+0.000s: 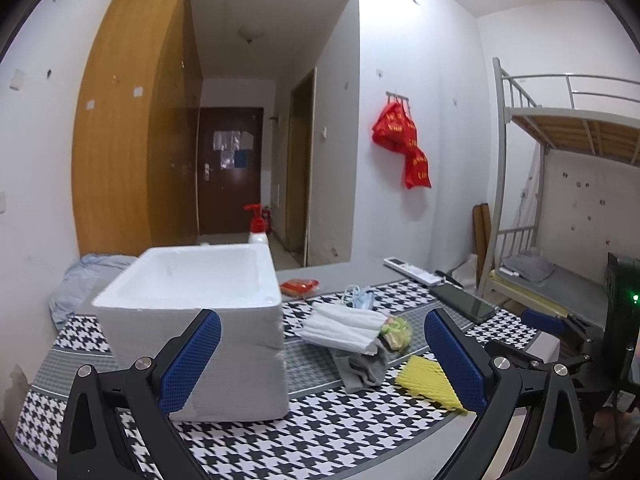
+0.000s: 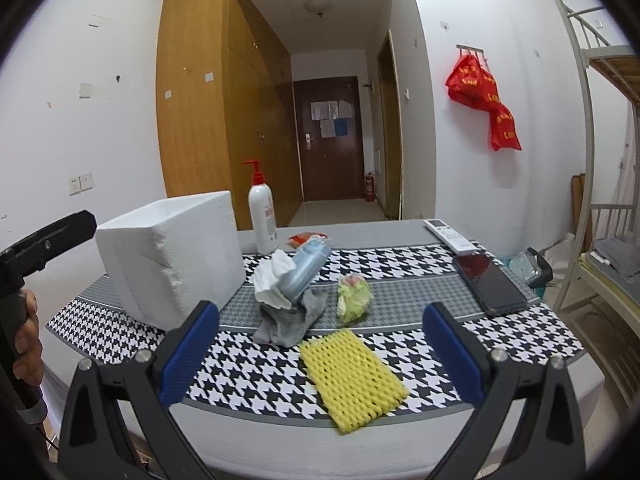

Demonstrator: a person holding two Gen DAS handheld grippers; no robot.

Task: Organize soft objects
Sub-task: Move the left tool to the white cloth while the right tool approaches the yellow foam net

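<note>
You see a bright, evenly lit room; fisheye bends the edges, corners go black, shadows stay soft.

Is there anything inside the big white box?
No, in the left wrist view the white foam box is open on top, and the part of its inside that shows is bare white.

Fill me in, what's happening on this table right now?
A person holds a gripper in each hand over a houndstooth cloth. Both the left tool and the right tool are open and empty. A yellow foam net, grey sock and white cloths lie loose beside the white foam box, nothing packed yet.
</note>
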